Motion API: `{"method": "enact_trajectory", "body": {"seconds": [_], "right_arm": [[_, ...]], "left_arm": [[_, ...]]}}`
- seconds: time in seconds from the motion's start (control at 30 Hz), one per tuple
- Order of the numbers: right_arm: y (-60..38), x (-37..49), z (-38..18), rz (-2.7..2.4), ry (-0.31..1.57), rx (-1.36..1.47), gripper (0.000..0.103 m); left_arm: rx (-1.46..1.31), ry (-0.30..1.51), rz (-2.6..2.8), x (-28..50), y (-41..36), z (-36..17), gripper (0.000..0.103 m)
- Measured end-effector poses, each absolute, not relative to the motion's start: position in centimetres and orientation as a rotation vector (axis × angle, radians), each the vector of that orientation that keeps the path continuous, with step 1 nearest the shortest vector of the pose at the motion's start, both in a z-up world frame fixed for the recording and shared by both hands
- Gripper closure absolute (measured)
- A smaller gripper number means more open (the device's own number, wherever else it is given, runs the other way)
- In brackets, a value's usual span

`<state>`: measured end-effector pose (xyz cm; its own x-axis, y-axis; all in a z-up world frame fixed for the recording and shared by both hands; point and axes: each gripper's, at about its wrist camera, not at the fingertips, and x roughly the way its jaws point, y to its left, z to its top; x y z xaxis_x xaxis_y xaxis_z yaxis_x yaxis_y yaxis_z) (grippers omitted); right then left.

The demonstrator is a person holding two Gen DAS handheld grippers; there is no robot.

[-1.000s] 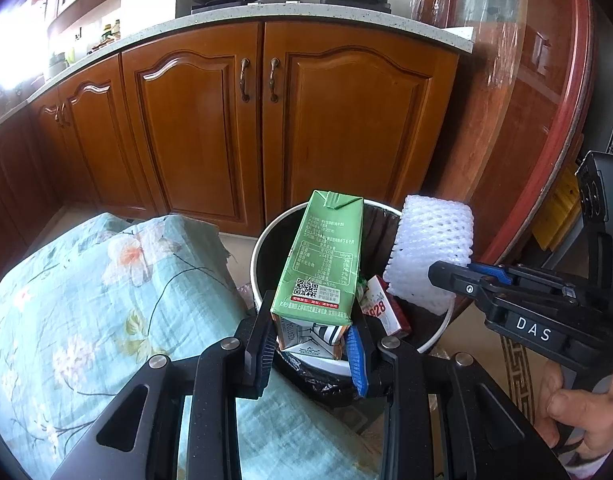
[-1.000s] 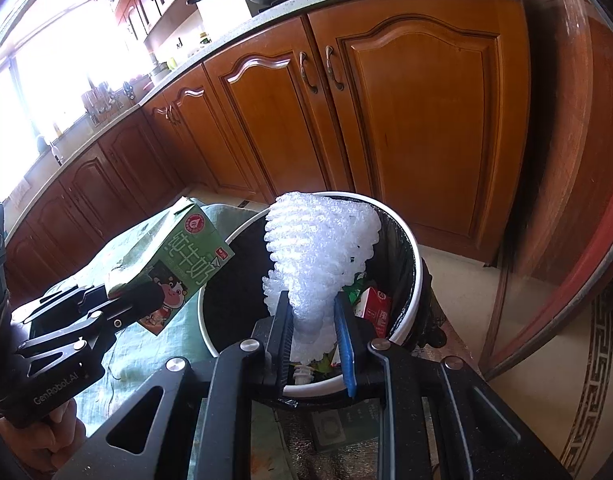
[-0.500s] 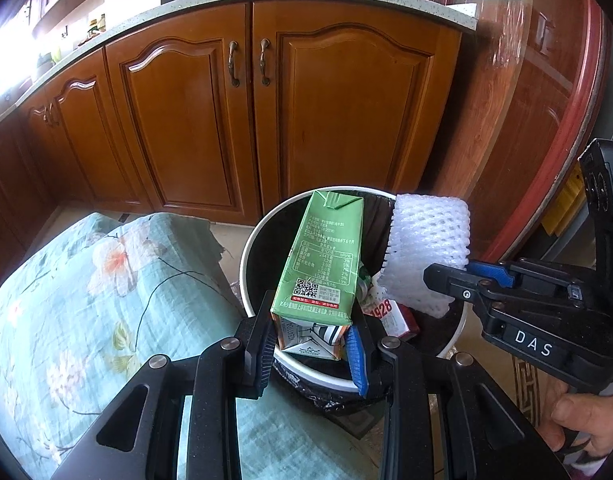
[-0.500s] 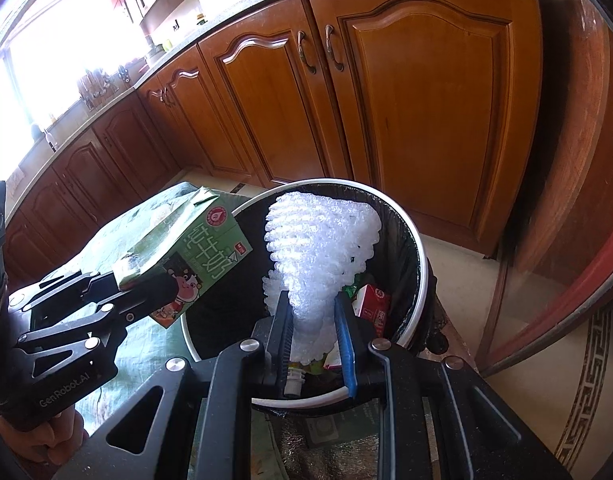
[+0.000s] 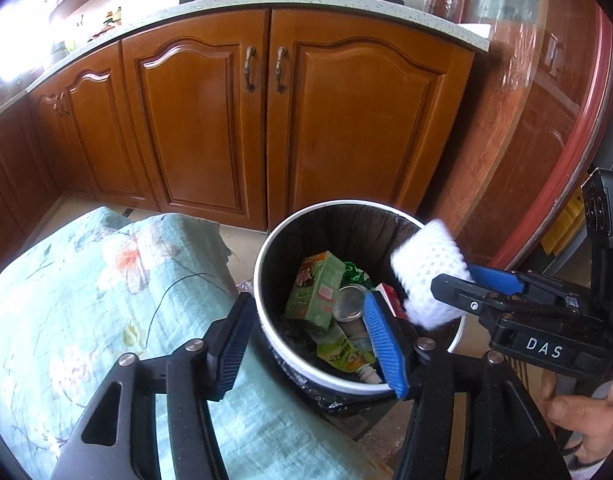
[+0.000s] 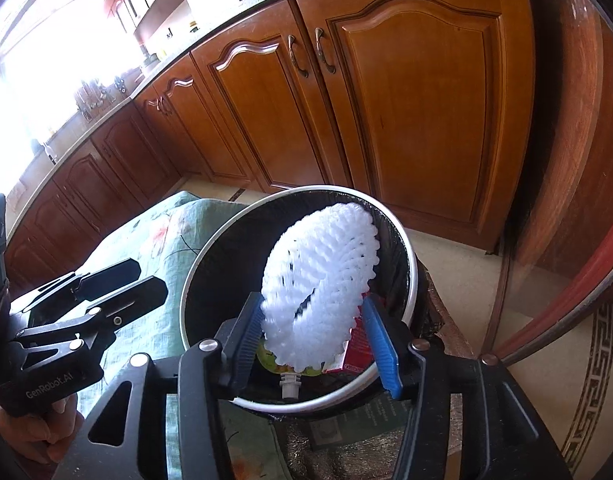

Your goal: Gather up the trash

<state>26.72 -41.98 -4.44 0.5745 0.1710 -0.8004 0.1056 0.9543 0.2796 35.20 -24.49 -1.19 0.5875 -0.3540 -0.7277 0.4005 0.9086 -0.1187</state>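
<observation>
Kitchen cabinets (image 5: 210, 128) behind; both hand-held grippers angle down over bin (image 5: 266, 344), jaws opening; foam net (image 6: 318, 284) loose between right's

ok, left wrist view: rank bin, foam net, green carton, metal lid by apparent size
1. bin
2. foam net, though it sits nearer the camera, which inflates it
3. green carton
4. metal lid

Blown-out window (image 6: 46, 60) glare at left; fisheye-bent, dark edges.

Green carton (image 5: 315, 289) lies in the black-lined bin (image 5: 266, 248); white foam net (image 6: 320, 284) above.
</observation>
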Motion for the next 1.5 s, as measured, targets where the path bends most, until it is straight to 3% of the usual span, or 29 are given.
{"method": "enact_trajectory", "body": {"seconds": [0.33, 0.87, 1.03, 1.2, 1.5], "right_arm": [[-40.8, 23.5, -3.1, 0.045, 0.871, 0.372, 0.033], [-34.8, 15.0, 2.0, 0.027, 0.593, 0.434, 0.003], [-32.6, 13.6, 4.9, 0.018, 0.532, 0.356, 0.0], [-30.5, 11.5, 6.8, 0.001, 0.437, 0.291, 0.0], [-26.1, 9.5, 3.1, -0.006, 0.397, 0.158, 0.0]], "left_arm": [[-0.093, 0.802, -0.389, 30.5, -18.2, -1.9, 0.037], [-0.191, 0.66, -0.312, 19.8, -10.8, -0.7, 0.025], [-0.207, 0.603, -0.296, 17.1, -8.9, 0.8, 0.02], [-0.171, 0.474, -0.222, 13.1, -7.0, 1.9, 0.001], [-0.057, 0.4, -0.045, 8.6, -6.2, -1.4, 0.001]]}}
